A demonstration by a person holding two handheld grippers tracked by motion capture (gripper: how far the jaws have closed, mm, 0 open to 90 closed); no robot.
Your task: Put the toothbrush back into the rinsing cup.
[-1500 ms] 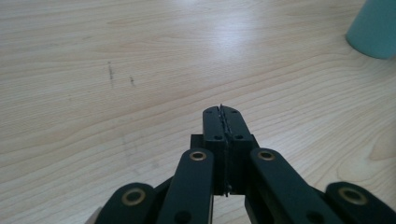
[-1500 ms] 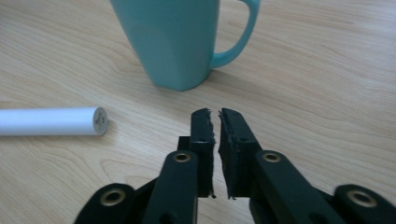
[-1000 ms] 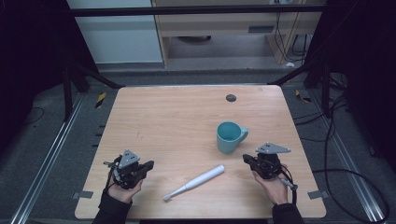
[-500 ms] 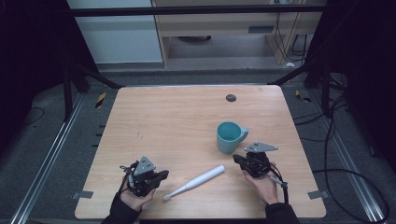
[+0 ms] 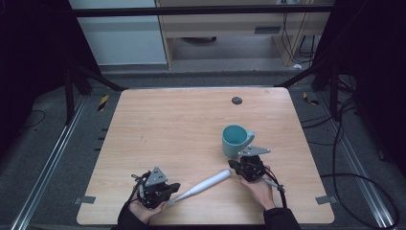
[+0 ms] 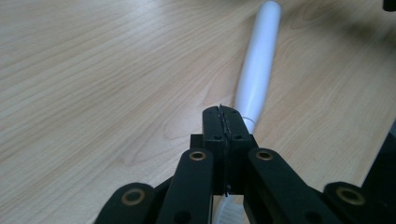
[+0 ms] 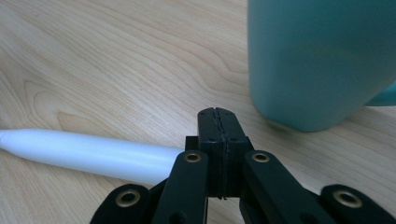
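A white toothbrush (image 5: pixel 203 185) lies aslant on the wooden table (image 5: pixel 182 124) near its front edge. My left gripper (image 5: pixel 175 186) is shut and empty, its tips just over the brush's thin end (image 6: pixel 259 70). My right gripper (image 5: pixel 233 164) is shut too, with its tips at the thick end of the handle (image 7: pixel 93 153). Whether either one touches the brush I cannot tell. A teal mug (image 5: pixel 236 140) stands upright right behind the right gripper and looms close in the right gripper view (image 7: pixel 317 60).
A small dark round spot (image 5: pixel 236 100) sits on the table near its far edge. Metal rails and cables run along the floor on both sides of the table. Beyond it stands a shelf.
Both hands have moved inward along the front edge to the two ends of the toothbrush, the left going right and the right going left. Both pairs of jaws stayed shut.
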